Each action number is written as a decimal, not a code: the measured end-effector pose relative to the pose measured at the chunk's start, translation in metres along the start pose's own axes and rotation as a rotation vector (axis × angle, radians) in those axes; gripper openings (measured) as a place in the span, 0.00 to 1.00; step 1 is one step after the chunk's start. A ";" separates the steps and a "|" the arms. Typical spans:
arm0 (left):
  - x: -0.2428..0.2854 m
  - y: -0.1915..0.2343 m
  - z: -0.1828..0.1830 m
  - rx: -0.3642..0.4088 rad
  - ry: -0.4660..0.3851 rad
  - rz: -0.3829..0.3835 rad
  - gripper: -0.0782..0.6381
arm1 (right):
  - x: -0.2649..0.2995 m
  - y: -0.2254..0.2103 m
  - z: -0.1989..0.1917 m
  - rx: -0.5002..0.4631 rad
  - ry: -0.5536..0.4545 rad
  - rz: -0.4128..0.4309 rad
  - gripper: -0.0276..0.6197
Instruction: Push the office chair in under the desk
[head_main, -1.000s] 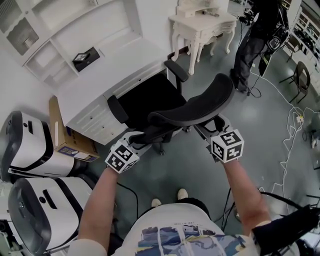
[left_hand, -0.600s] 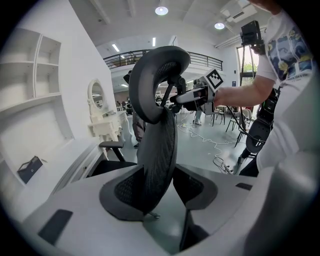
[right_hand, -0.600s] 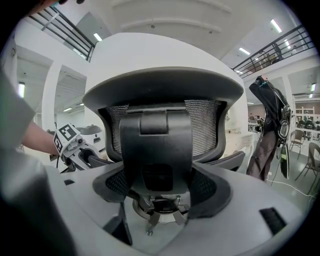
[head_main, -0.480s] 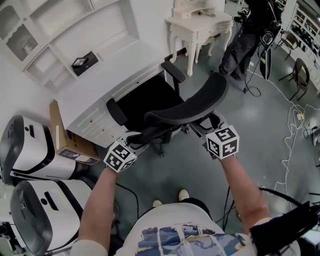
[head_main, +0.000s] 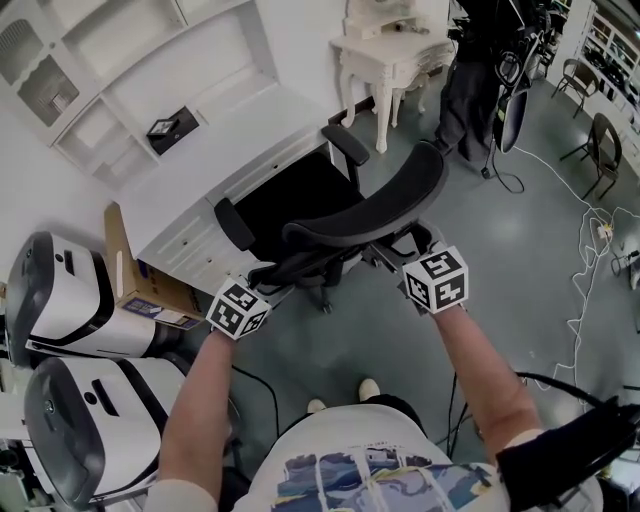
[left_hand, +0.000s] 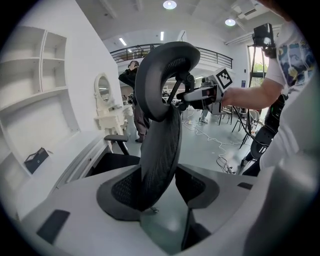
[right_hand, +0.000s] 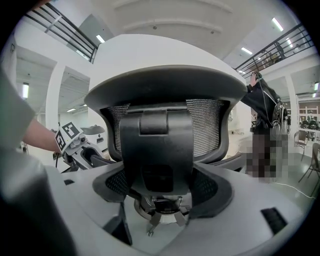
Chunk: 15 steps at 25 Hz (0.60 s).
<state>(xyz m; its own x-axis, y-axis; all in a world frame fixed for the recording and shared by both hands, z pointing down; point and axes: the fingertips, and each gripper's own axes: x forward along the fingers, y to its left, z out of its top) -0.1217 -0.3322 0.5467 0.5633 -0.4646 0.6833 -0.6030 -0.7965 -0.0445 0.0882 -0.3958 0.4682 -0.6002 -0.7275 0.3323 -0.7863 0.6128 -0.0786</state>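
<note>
The black mesh office chair (head_main: 372, 212) stands with its seat partly under the white desk (head_main: 215, 160), so the push seems nearly finished. The left gripper (left_hand: 160, 192) has just been opening its 2 jaws, now loose around the backrest's edge. The right gripper (right_hand: 162, 189) grips the rear spine and should release next.

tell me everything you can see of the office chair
The office chair is black, with a curved mesh back, plastic-looking spine and padded armrests. It stands upright, seat seemingly partly under the white desk. The left gripper straddles the back's edge, jaws just opening; the right gripper clamps its spine.
</note>
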 end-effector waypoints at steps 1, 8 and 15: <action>-0.001 0.000 0.000 -0.001 0.008 0.011 0.42 | 0.000 0.000 0.000 -0.001 -0.002 0.004 0.56; -0.007 0.002 0.000 0.001 0.061 0.113 0.44 | -0.007 0.001 0.001 -0.041 -0.017 0.011 0.56; -0.037 0.000 0.017 -0.050 -0.037 0.185 0.44 | -0.038 0.001 0.000 -0.033 -0.076 0.021 0.56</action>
<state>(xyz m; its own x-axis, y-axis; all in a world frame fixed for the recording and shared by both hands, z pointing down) -0.1335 -0.3215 0.5089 0.4598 -0.6160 0.6396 -0.7249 -0.6764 -0.1303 0.1101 -0.3675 0.4558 -0.6269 -0.7350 0.2585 -0.7690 0.6370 -0.0537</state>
